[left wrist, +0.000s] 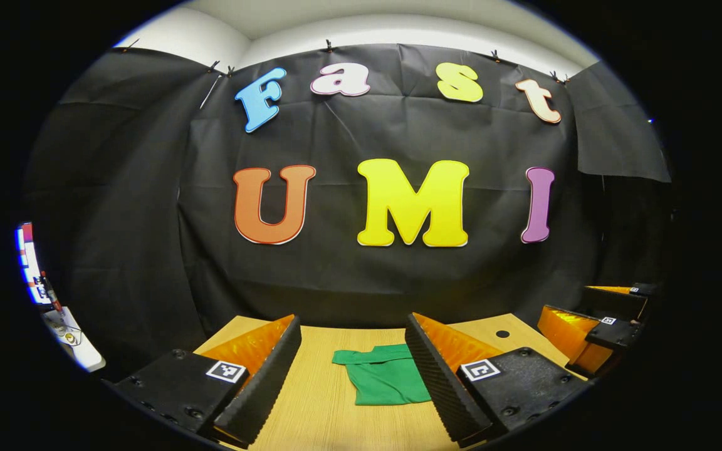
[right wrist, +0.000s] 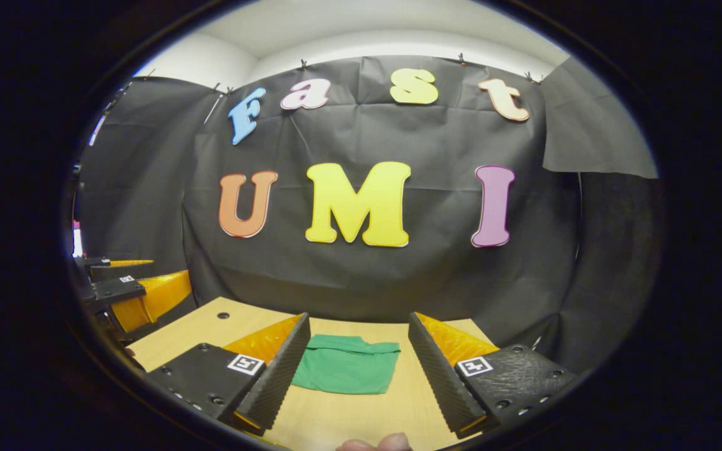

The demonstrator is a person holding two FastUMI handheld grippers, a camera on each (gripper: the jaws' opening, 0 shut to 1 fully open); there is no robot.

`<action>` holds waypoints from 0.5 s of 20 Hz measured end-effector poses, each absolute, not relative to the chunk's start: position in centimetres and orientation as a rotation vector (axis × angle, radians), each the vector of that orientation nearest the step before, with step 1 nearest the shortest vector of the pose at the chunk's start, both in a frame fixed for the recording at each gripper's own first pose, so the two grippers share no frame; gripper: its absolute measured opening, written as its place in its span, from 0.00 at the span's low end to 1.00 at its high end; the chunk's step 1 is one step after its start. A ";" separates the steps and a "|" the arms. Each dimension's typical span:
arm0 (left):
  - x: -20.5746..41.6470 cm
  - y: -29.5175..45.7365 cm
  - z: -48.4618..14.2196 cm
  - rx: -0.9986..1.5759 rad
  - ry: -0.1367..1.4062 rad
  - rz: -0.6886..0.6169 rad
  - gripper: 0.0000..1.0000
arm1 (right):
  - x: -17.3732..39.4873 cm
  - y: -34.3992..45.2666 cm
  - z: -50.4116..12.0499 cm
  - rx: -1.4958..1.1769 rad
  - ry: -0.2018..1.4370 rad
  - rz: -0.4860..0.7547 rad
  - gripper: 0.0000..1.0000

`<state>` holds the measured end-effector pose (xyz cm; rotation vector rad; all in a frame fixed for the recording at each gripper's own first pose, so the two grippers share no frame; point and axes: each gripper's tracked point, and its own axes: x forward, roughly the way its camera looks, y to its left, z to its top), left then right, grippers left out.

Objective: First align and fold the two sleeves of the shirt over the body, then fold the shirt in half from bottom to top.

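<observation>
Toward the far edge of the table point(right wrist: 361, 413), just short of the black cloth wall point(right wrist: 398, 269), the green shirt point(right wrist: 346, 372) lay flat as a compact folded packet. Your right gripper view took in the whole packet between your right gripper point(right wrist: 356, 376) fingers, with a band of fabric along its far side. Your left gripper view caught less of the shirt point(left wrist: 383, 376), since the inner finger point(left wrist: 436, 376) covered its right part, though it showed a strip sticking out at the packet's far left corner. That view also had your right gripper point(left wrist: 593, 332) off at the right, above the table's point(left wrist: 323, 407) right edge, beside a small dark hole point(left wrist: 502, 334) in the board. From the right gripper view your left gripper point(right wrist: 129, 285) sat off at the left, above the left edge, near a matching hole point(right wrist: 223, 316). A fingertip point(right wrist: 373, 445) peeked in at the bottom of that same view.

Your left gripper point(left wrist: 351, 369) had its fingers spread wide, nothing between them and nothing touched; it hung above the wood, apart from the shirt. Your right gripper was spread just as wide, also gripping nothing and clear of the cloth.
</observation>
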<state>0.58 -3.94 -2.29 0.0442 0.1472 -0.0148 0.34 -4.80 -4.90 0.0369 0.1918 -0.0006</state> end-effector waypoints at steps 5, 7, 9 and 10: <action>0.4 -4.3 -2.1 0.040 0.143 -0.022 1.00 | 0.4 -5.2 -4.7 0.027 0.184 -0.008 0.96; 0.5 -4.6 -2.0 0.038 0.140 -0.021 1.00 | 0.2 -5.5 -4.7 0.027 0.184 -0.011 0.97; 0.5 -4.8 -2.1 0.032 0.144 -0.026 1.00 | 0.0 -5.8 -4.9 0.022 0.192 -0.017 0.97; 0.3 -4.8 -2.0 0.032 0.144 -0.028 1.00 | 0.0 -6.0 -5.0 0.019 0.193 -0.020 0.96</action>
